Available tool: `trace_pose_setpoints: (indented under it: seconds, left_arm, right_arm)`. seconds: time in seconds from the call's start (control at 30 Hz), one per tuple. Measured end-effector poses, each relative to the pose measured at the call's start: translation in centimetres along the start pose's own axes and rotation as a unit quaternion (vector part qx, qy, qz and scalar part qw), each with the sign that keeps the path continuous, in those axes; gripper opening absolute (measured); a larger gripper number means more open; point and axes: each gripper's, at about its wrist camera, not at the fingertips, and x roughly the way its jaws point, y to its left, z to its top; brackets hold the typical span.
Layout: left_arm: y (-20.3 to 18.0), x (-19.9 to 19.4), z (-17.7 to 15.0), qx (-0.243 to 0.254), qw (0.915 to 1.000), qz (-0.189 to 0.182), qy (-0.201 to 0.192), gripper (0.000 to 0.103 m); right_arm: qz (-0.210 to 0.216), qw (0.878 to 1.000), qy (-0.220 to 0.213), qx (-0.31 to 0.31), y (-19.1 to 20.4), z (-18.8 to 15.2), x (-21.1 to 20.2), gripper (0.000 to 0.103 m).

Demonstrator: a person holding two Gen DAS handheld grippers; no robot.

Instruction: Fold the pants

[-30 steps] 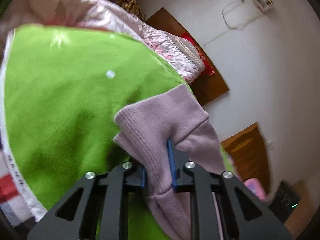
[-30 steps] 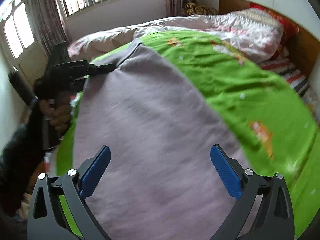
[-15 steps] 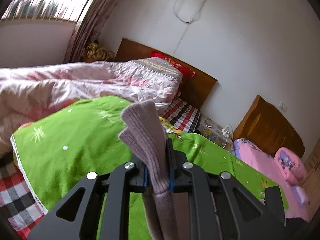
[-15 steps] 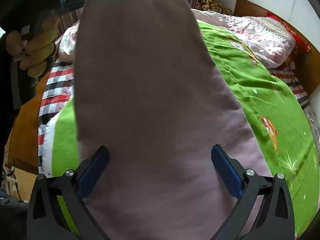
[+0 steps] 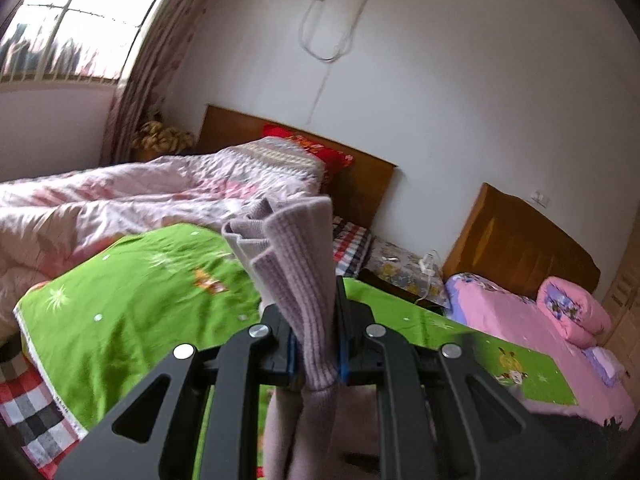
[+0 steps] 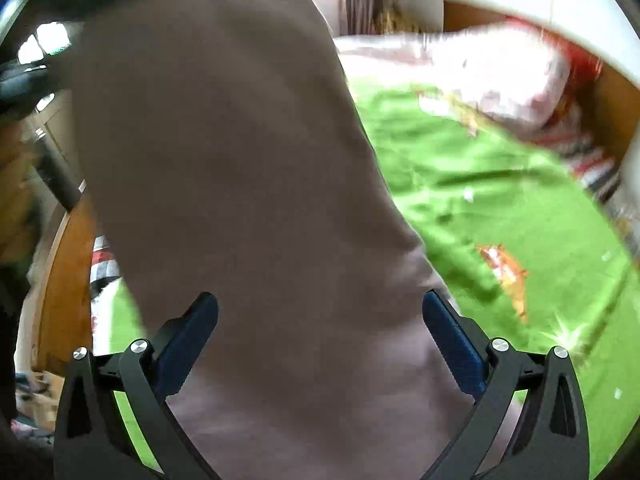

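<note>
Pants [image 5: 298,280] of a pale mauve knit are lifted above the bed, and their ribbed cuff stands up between the blue pads of the left tongs [image 5: 316,344], which are closed tight on it. Below the pads the cloth hangs down in folds toward the lower edge of the left wrist view. In the right wrist view the same pants [image 6: 248,184] form a wide hanging sheet that runs from the top of the picture down between the right tongs [image 6: 320,344]. These tongs stand wide apart, one blue pad at each side of the cloth; whether the pads touch the cloth I cannot tell.

Under the pants a bright green blanket [image 5: 132,300] with small orange figures covers the near part of the bed. A pink quilt [image 5: 132,196] lies bunched toward the wooden headboard [image 5: 360,188], with a red pillow [image 5: 316,152] just beside it. A checked sheet [image 5: 28,408] shows at the left edge of the bed. A second bed with pink bedding [image 5: 532,320] stands well apart at the right.
</note>
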Motion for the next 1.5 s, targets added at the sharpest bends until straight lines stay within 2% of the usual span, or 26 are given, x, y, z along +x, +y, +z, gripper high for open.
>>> trace_pose_setpoints:
  seconds: [0.03,0.13,0.27,0.33,0.43,0.47,0.5,0.53,0.6,0.63,0.7,0.73,0.77,0.8,0.87,0.9,1.0,1.1,1.13,1.2,1.23,1.3,1.4,1.43,1.47,1.5]
  left_arm:
    - [-1.2,-0.2,0.1,0.01,0.9999,-0.004,-0.003,0.014]
    - [-3.8,-0.7,0.2,0.031,0.9993,-0.019,-0.008,0.014]
    - [-9.1,-2.1,-0.5,0.082,0.9952,-0.052,-0.009,0.013]
    - [-12.3,-2.7,-1.4,0.115,0.9907,-0.073,-0.006,0.013]
    - [-17.9,-2.5,-4.8,0.16,0.9794,-0.12,0.024,0.013]
    - [-19.7,-2.0,-6.4,0.18,0.9741,-0.131,0.041,0.013]
    - [-22.1,-1.0,-9.0,0.216,0.9638,-0.139,0.072,0.014]
    - [-23.6,-0.2,-10.9,0.24,0.9557,-0.14,0.098,0.014]
    - [-26.0,2.4,-15.8,0.29,0.9281,-0.151,0.178,0.016]
    - [-26.8,4.0,-19.0,0.319,0.9065,-0.154,0.23,0.018]
    - [-27.0,5.2,-21.9,0.341,0.8872,-0.155,0.269,0.03]
    - [-26.8,4.8,-21.5,0.333,0.8904,-0.171,0.26,0.039]
    - [-26.4,4.5,-20.6,0.31,0.8927,-0.198,0.26,0.063]
    - [-25.7,3.9,-19.3,0.276,0.8984,-0.229,0.253,0.075]
    - [-24.4,3.0,-17.3,0.236,0.9089,-0.252,0.234,0.084]
    - [-23.7,2.5,-16.4,0.217,0.913,-0.26,0.227,0.087]
    - [-20.3,1.5,-13.9,0.139,0.9286,-0.265,0.219,0.095]
    - [-15.5,1.7,-12.6,0.08,0.9509,-0.205,0.218,0.095]
    - [-13.6,1.6,-12.7,0.068,0.9577,-0.175,0.218,0.095]
    - [-10.9,1.5,-13.2,0.048,0.9651,-0.131,0.221,0.095]
    - [-9.6,1.4,-13.0,0.04,0.9668,-0.119,0.222,0.095]
    - [-7.7,1.3,-13.6,0.026,0.9691,-0.094,0.227,0.095]
    - [-6.3,0.0,-14.1,0.016,0.9706,-0.083,0.225,0.095]
    - [-5.4,-0.7,-14.3,0.014,0.9712,-0.081,0.224,0.095]
    - [-5.1,-1.0,-14.4,0.014,0.9715,-0.079,0.223,0.095]
    - [-4.7,-1.7,-14.5,0.014,0.9717,-0.077,0.223,0.095]
  right_arm:
    - [0.002,1.0,-0.004,-0.019,-0.1,0.2,0.0,0.099]
    - [-0.006,1.0,-0.003,-0.013,-0.3,0.2,-2.0,0.098]
    - [-0.022,0.996,-0.077,0.037,-2.7,-3.2,-9.1,0.098]
    - [-0.031,0.985,-0.121,0.116,-5.8,-6.5,-13.5,0.098]
    - [-0.007,0.946,-0.187,0.264,-10.8,-12.7,-19.2,0.098]
    - [0.0,0.931,-0.206,0.302,-12.1,-14.8,-20.7,0.098]
    - [0.002,0.909,-0.227,0.349,-13.2,-17.7,-22.4,0.098]
    - [0.002,0.894,-0.238,0.38,-14.2,-19.3,-23.2,0.098]
    - [0.011,0.866,-0.256,0.43,-15.2,-23.1,-24.7,0.098]
    - [0.012,0.858,-0.257,0.444,-15.7,-24.3,-25.1,0.099]
    - [0.002,0.853,-0.249,0.459,-15.3,-26.5,-25.7,0.098]
    - [-0.003,0.852,-0.245,0.462,-14.9,-27.2,-25.9,0.098]
    - [-0.005,0.853,-0.243,0.462,-14.4,-27.8,-26.1,0.098]
    - [-0.001,0.853,-0.24,0.464,-13.9,-28.4,-26.0,0.098]
    - [0.012,0.853,-0.231,0.468,-13.0,-29.0,-25.3,0.098]
    - [0.023,0.858,-0.219,0.464,-12.1,-28.8,-24.5,0.098]
    - [0.054,0.877,-0.168,0.448,-9.3,-28.2,-22.0,0.098]
    - [0.069,0.896,-0.091,0.428,-6.2,-27.1,-18.8,0.096]
    - [0.06,0.904,-0.084,0.415,-5.3,-26.7,-18.5,0.096]
    - [0.059,0.919,-0.068,0.383,-4.0,-25.0,-17.8,0.095]
    - [0.074,0.921,-0.063,0.377,-3.6,-24.1,-17.3,0.089]
    - [0.09,0.924,-0.046,0.368,-3.0,-22.7,-16.2,0.087]
    - [0.088,0.919,-0.049,0.382,-3.4,-21.4,-15.1,0.086]
    - [0.094,0.913,-0.062,0.391,-3.7,-21.1,-15.2,0.08]
    - [0.103,0.904,-0.074,0.409,-4.3,-21.1,-15.0,0.078]
    - [0.111,0.889,-0.078,0.438,-5.2,-21.3,-14.7,0.075]
